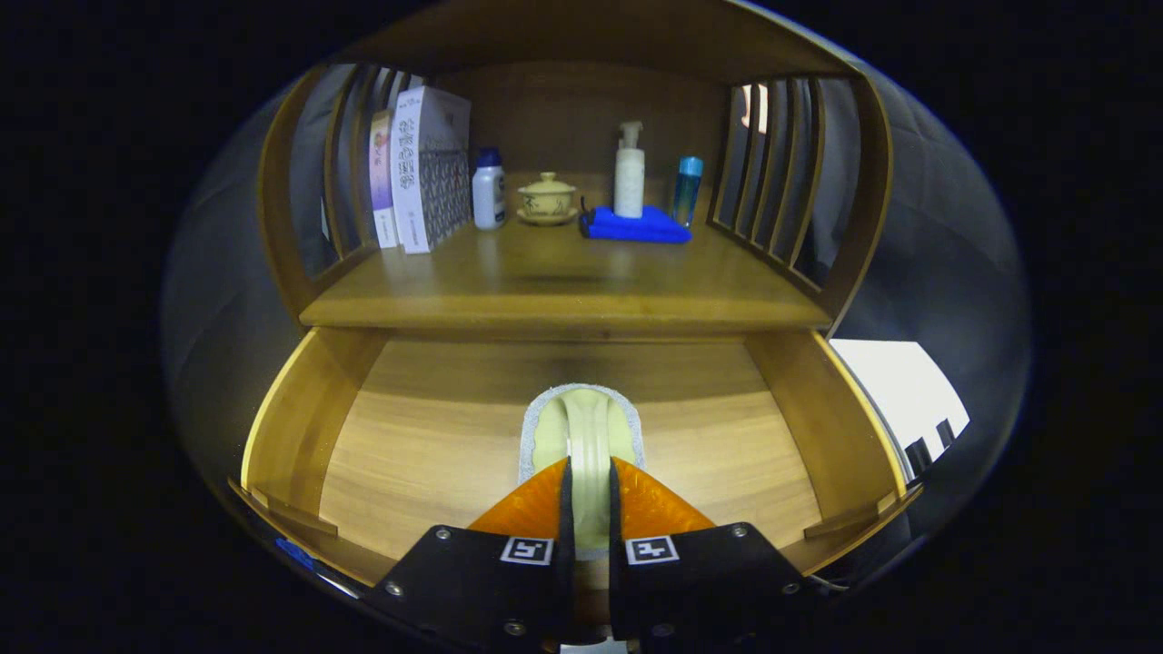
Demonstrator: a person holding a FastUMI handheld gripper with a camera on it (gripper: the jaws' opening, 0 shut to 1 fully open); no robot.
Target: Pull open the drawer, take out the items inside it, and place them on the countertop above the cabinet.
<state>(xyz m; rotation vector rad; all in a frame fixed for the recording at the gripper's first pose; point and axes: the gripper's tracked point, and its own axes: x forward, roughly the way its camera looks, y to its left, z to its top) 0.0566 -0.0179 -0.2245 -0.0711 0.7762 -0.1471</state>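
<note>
The wooden drawer (pixel 293 427) stands pulled open below the countertop (pixel 563 282). Over the middle of its floor is a pale green oval scrubber (pixel 589 420) with a grey edge and a raised ridge along its top. My gripper (pixel 589 465) is shut on that ridge, one finger on each side. The near end of the scrubber is hidden behind the fingers (pixel 531 509). I cannot tell whether it rests on the drawer floor or hangs just above it. The drawer floor around it is bare wood.
At the back of the countertop stand two boxes (pixel 427 168), a white bottle with a blue cap (pixel 488 189), a lidded tea bowl (pixel 547 198), a pump bottle (pixel 629 173) on a folded blue cloth (pixel 636 227), and a blue bottle (pixel 687 189). Slatted side walls flank the shelf.
</note>
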